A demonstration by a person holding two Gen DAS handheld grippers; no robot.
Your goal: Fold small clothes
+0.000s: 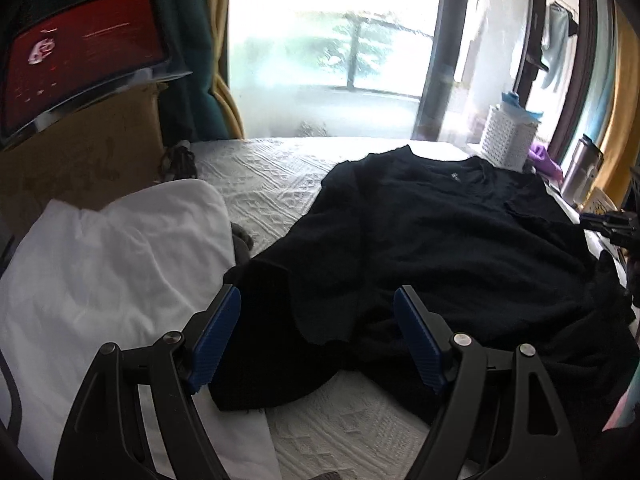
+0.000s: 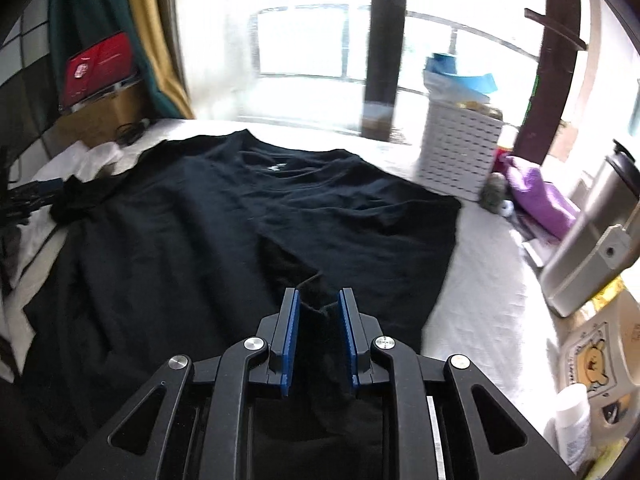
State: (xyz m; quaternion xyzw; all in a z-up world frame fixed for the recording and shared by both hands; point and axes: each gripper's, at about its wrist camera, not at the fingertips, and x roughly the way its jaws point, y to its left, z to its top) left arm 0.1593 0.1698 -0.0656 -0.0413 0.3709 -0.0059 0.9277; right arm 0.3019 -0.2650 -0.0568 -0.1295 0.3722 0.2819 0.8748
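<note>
A black T-shirt (image 2: 224, 216) lies spread on a bed covered in a white quilted bedspread (image 1: 280, 184), its collar toward the bright window and its hem toward the person working it. The right gripper (image 2: 318, 308) is low over the near right part of the shirt, its blue fingers (image 2: 290, 332) drawn narrow with a raised pinch of black cloth standing between them; whether the pads truly bite the fabric or only bracket it cannot be told from here. That ridge of cloth suggests the side of the shirt is being gathered for a first lengthwise fold. The left gripper (image 1: 318, 312) hangs over the shirt's near left sleeve area with its fingers (image 1: 218, 332) wide apart and nothing gripped, likely lining up to take the matching edge so both sides lift evenly. Just beside it on the left lies a white garment (image 1: 108, 248), partly overlapped by the black sleeve, probably waiting its turn or already done. At the far right of the bed a white perforated basket (image 2: 456, 152) stands near the window, with a purple cloth (image 2: 540, 200) and a metal flask (image 2: 596, 232) crowded along the edge, well clear of the fold. The shirt is not yet folded.
</note>
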